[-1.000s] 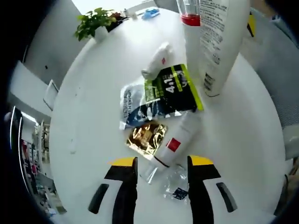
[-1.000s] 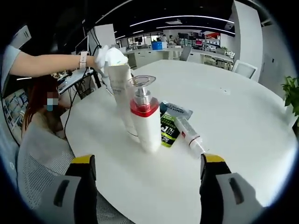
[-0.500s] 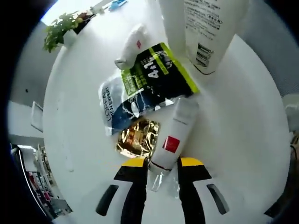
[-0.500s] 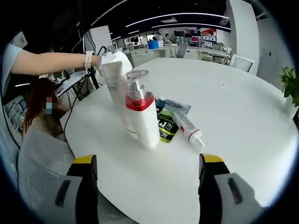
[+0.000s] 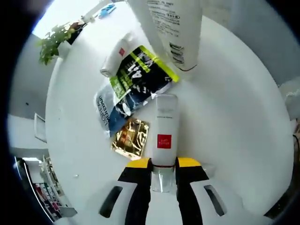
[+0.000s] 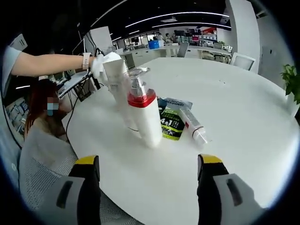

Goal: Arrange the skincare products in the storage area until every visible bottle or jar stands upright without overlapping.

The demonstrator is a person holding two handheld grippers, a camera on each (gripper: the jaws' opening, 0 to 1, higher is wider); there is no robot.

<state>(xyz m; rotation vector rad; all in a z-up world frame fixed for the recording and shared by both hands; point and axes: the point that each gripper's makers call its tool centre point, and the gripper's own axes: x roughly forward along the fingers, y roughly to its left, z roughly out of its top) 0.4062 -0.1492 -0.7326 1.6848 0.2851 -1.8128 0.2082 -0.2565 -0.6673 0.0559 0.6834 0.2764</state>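
Observation:
A white tube with a red square label (image 5: pixel 164 133) lies on the round white table (image 5: pixel 234 140), clear cap toward me. My left gripper (image 5: pixel 163 164) is shut on that cap, a yellow-tipped jaw on each side. Its far end touches a green-and-black sachet (image 5: pixel 140 75). A tall white tube (image 5: pixel 173 28) stands behind. In the right gripper view that tall tube (image 6: pixel 117 93) stands behind a white pump bottle with a red collar (image 6: pixel 144 119), and a gloved hand (image 6: pixel 101 63) rests on its top. The labelled tube (image 6: pixel 194 125) lies right of them. My right gripper (image 6: pixel 148 159) hangs open over the near table edge.
A blue sachet (image 5: pixel 108 112) and a gold one (image 5: pixel 130 138) lie left of the tube, and a small white tube (image 5: pixel 116 58) lies beyond them. A potted plant (image 5: pixel 54 40) sits at the table's far side. A seated person (image 6: pixel 42 108) is at the left.
The left jaws narrowed from wide apart to tight on the tube's cap as that camera came closer and lined up with the tube. The right gripper stayed open and hardly moved.

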